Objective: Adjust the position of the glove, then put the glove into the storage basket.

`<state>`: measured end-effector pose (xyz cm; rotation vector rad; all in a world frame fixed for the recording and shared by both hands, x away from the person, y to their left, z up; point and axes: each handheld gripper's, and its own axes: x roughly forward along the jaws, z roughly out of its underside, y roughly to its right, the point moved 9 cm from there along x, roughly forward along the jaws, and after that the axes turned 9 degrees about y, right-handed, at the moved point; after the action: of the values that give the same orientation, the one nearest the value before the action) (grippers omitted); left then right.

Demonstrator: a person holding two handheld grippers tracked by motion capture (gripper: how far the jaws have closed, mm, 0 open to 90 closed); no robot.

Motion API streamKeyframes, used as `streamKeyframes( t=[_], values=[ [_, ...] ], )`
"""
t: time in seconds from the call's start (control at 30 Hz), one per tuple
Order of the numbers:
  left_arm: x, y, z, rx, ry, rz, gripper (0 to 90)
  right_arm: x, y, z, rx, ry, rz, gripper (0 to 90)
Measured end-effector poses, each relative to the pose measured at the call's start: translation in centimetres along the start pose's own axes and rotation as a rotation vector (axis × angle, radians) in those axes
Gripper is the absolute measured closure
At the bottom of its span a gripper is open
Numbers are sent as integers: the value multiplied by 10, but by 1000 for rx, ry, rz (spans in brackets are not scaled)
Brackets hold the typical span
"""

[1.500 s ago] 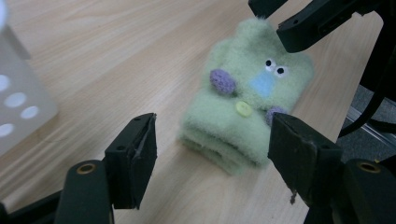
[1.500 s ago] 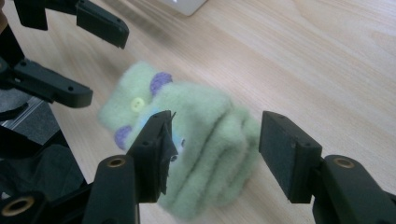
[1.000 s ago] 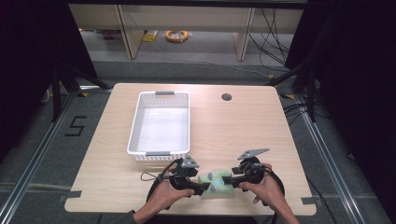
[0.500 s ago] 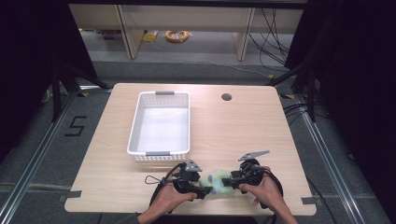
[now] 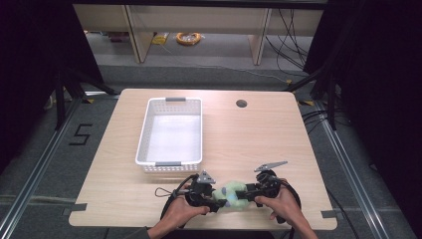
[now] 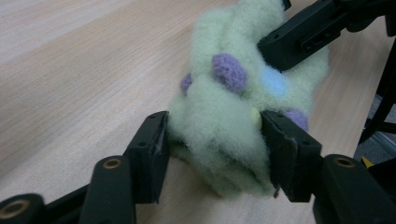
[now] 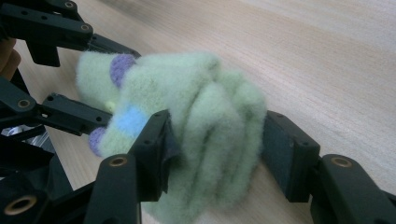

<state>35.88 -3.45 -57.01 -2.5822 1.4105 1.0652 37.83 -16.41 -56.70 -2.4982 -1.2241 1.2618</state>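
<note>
A fuzzy pale-green cloth (image 5: 233, 195) with purple and blue dots lies bunched near the table's front edge. My left gripper (image 5: 217, 198) is shut on its left end; in the left gripper view the jaws squeeze the fuzzy cloth (image 6: 219, 135) from both sides. My right gripper (image 5: 249, 194) is shut on its right end, and the right gripper view has the folded cloth (image 7: 210, 140) pinched between its jaws. The two grippers face each other with the cloth between them, low over the wood.
A white slotted basket (image 5: 144, 134) with nothing in it stands at the centre left of the wooden table (image 5: 278, 134). A round cable hole (image 5: 241, 103) sits near the far edge. Black cables loop beside my left hand (image 5: 171, 216).
Both hands and the cloth have slid slightly toward the table's front edge. The grips stay the same.
</note>
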Motion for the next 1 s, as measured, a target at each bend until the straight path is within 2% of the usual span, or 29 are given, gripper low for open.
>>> streamKeyframes(
  t=[0.03,0.1,0.13,0.17,0.23,0.27,0.33,0.43,0.53,0.73,0.8,0.9,1.0],
  values=[
    [0,1,0,-10,8,5,479,0,0,0,-1,3,6,480],
    [-1,3,0,2,6,9,527,1,-2,0,5,-1,0,500],
    [-1,4,0,25,7,5,547,1,-3,1,6,-5,-22,512],
    [-1,5,0,27,11,-1,562,1,-3,0,8,-2,-10,520],
    [-3,5,1,79,-8,3,583,2,-2,0,6,7,-13,544],
    [-1,7,-1,61,12,0,591,2,-3,1,7,-2,-20,558],
    [-2,6,-1,61,11,-2,603,2,-5,1,1,-1,-33,588],
    [-3,6,0,89,-2,6,615,1,-7,1,-12,1,-17,623],
    [-3,7,-1,81,17,3,628,0,-9,1,-25,8,-20,641],
    [-4,6,0,76,11,-6,642,0,-10,1,-40,17,-24,657],
    [-5,7,-1,89,12,7,647,-1,-10,0,-43,18,-15,660],
    [-6,6,-1,85,16,-1,658,-1,-10,-1,-59,22,-14,666],
    [-6,9,-4,91,35,8,674,-2,-12,-1,-72,29,-12,672]
  ],
)
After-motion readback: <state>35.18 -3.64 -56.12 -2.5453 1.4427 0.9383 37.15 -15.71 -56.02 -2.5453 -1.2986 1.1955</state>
